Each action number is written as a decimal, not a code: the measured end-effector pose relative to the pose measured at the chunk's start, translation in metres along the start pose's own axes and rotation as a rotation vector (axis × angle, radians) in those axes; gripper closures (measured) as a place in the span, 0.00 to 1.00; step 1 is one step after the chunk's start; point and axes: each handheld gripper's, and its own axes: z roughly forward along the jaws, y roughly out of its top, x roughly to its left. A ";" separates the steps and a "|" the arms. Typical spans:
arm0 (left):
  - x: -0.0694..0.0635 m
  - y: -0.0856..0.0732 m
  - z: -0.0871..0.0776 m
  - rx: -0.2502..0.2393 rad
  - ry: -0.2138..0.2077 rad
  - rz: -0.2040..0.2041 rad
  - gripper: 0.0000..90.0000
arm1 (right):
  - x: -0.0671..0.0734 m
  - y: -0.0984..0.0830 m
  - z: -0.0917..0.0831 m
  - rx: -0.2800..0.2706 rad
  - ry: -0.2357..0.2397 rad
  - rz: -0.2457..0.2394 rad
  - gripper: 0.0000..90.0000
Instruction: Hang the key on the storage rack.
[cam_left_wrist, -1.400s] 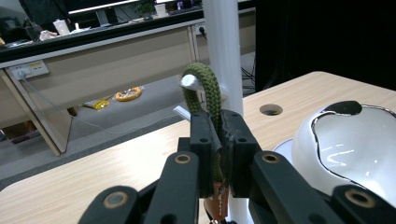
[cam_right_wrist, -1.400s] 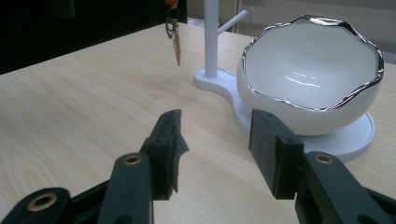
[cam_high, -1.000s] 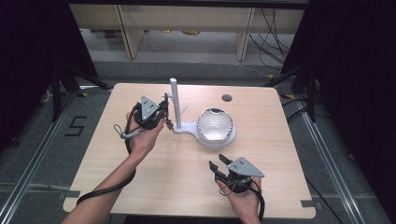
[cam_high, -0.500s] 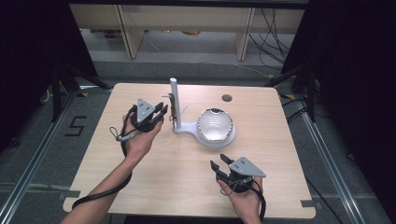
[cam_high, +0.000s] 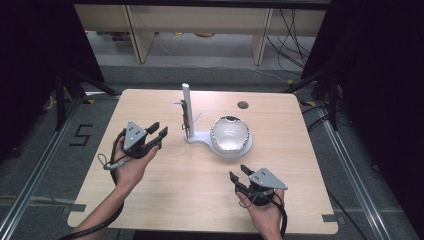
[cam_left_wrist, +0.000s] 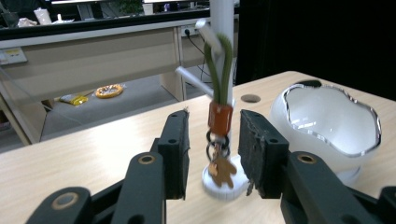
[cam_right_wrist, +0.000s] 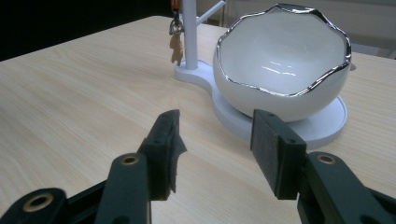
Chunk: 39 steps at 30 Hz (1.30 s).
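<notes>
Here the left gripper (cam_high: 156, 135) hovers over the wooden table (cam_high: 165, 200), held in the person's left hand (cam_high: 131, 167), and its jaws have just been opening. They stand apart with nothing pressed between the pads. In the left gripper view, the keychain (cam_left_wrist: 219, 126) hangs beyond the fingertips (cam_left_wrist: 175, 140), framed in the gap between them but clear of both: a green cord loop over a peg, an orange-brown sleeve below it, metal rings, and a small tan charm at the bottom. It hangs from the white stand (cam_high: 186, 107), an upright post with short side pegs on a round foot. In the high view, the stand lies just ahead of the left fingertips, with bare table between them.

The right gripper (cam_high: 239, 179) sits low near the table's near edge, in the right hand (cam_high: 265, 212). Its jaws are also parted and empty, having opened a little further. In the right gripper view, the eggshell-shaped white bowl (cam_right_wrist: 285, 60), with its jagged silver rim, stands ahead of the right-hand fingertip on the flat white base (cam_right_wrist: 327, 126) that joins the post's foot. The keychain hangs farther off, beyond the left-hand fingertip, beside the post. A small dark round inset (cam_high: 243, 105) sits in the tabletop past the bowl.
</notes>
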 end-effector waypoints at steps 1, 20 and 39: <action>0.001 -0.003 -0.003 0.000 0.003 -0.002 0.69 | 0.000 0.000 -0.001 0.009 -0.023 -0.003 0.59; 0.012 -0.061 -0.048 0.014 0.037 -0.041 0.63 | -0.005 -0.005 -0.001 0.027 -0.025 0.002 0.58; 0.015 -0.109 -0.062 0.032 0.090 -0.064 0.51 | -0.012 -0.014 -0.002 0.038 -0.041 0.016 0.57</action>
